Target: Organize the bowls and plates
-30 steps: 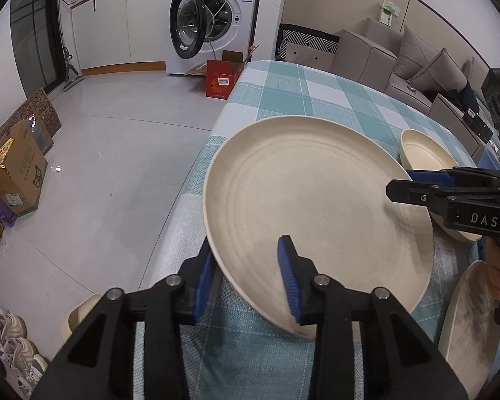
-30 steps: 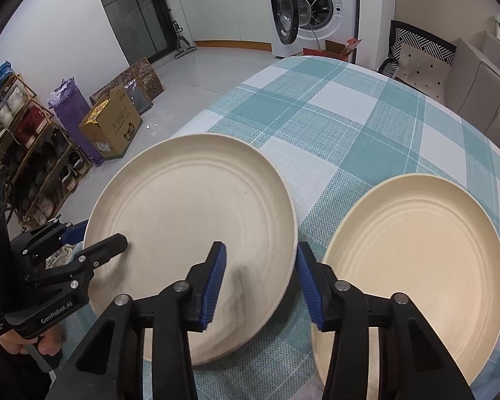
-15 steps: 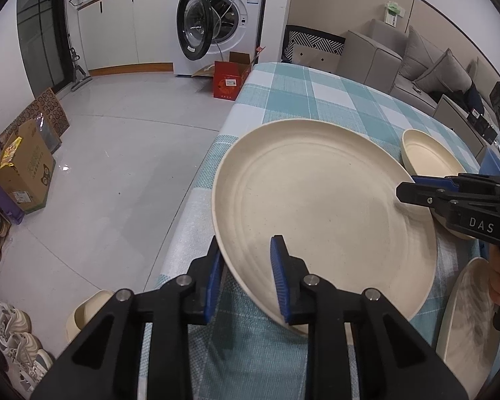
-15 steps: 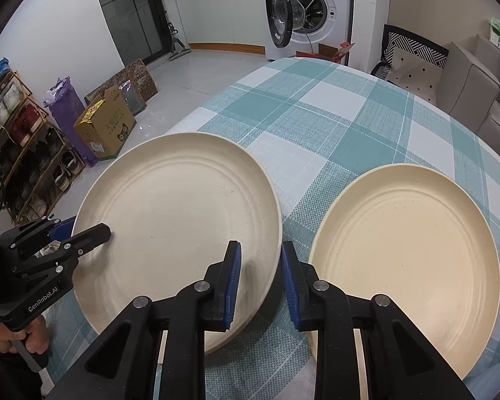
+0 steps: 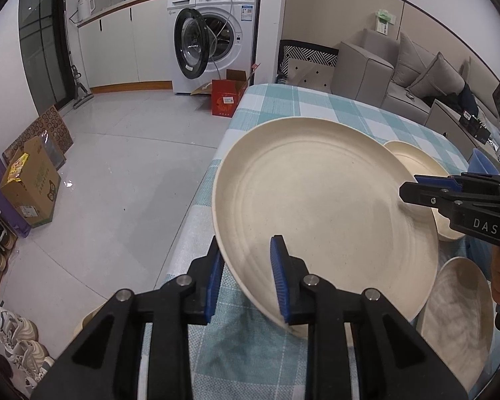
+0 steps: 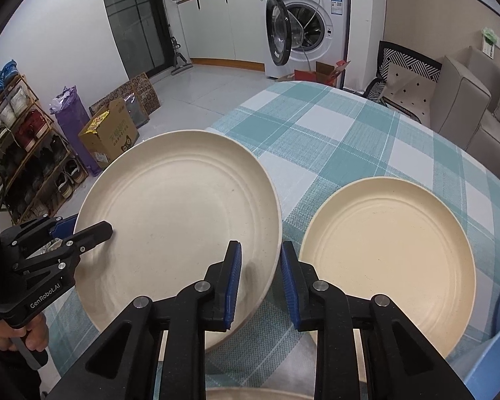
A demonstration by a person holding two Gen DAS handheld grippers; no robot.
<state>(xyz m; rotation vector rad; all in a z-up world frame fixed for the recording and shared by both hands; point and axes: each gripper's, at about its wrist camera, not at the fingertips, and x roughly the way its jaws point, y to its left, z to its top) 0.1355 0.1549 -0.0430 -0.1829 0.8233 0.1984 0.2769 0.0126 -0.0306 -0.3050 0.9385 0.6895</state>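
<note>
Left wrist view: left gripper point(image 5: 246, 278) pinching the near rim of the large cream plate point(image 5: 323, 206), blue pads point(image 5: 278, 276) above and below the rim; plate tilted, over the table's point(image 5: 283, 106) left edge. Right gripper point(image 5: 416, 188) clamped on the plate's far-right rim. Another plate point(image 5: 416, 163) partly hidden behind, a third point(image 5: 456, 316) at lower right. Right wrist view: right gripper point(image 6: 260, 276) pressed onto the large cream plate's point(image 6: 180, 226) right rim, left gripper point(image 6: 93, 230) gripping the opposite rim; yellower plate point(image 6: 386, 256) flat on the checked cloth, just beside, toward the table's right edge.
</note>
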